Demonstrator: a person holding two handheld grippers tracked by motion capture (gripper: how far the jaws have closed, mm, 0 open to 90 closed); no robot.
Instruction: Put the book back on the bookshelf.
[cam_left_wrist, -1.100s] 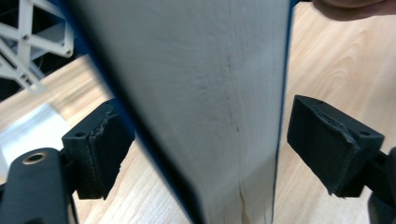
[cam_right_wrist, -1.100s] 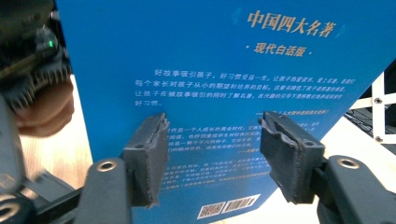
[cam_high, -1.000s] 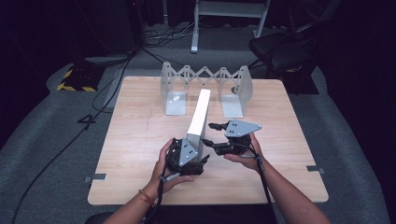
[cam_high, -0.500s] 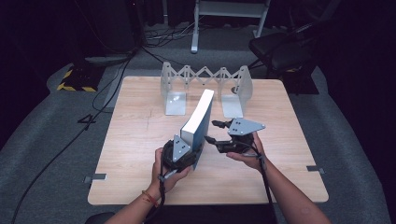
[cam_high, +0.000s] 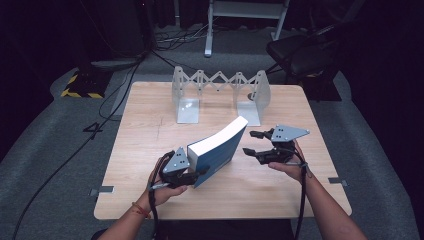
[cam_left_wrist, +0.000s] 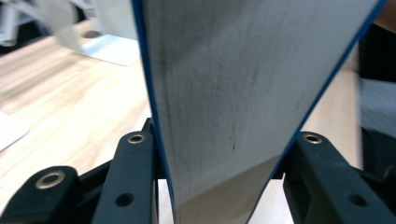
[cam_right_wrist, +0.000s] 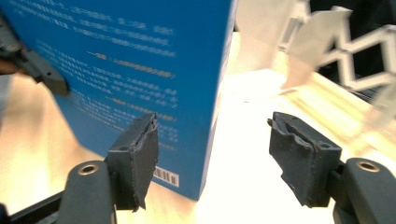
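Note:
A thick blue book (cam_high: 220, 147) with white page edges rests tilted at the middle of the wooden table (cam_high: 150, 125), its far end raised. My left gripper (cam_high: 197, 172) is shut on the near end; its jaws have just been closing. In the left gripper view the book (cam_left_wrist: 233, 93) sits clamped between both jaws. My right gripper (cam_high: 250, 142) stands open just right of the book, apart from it; its jaws have just been opening with nothing gripped. In the right gripper view the blue back cover (cam_right_wrist: 130, 60) lies ahead, beyond the right gripper (cam_right_wrist: 212, 149).
A grey metal expanding book rack (cam_high: 220, 82) with two upright end plates stands at the back of the table. Bare wood lies to the left and along the front edge. A chair (cam_high: 305, 55) and cables are on the floor behind.
The left jaws closed onto the book's near end and the book tipped over so its blue cover faces right. The right gripper drew away to the right and opened wider.

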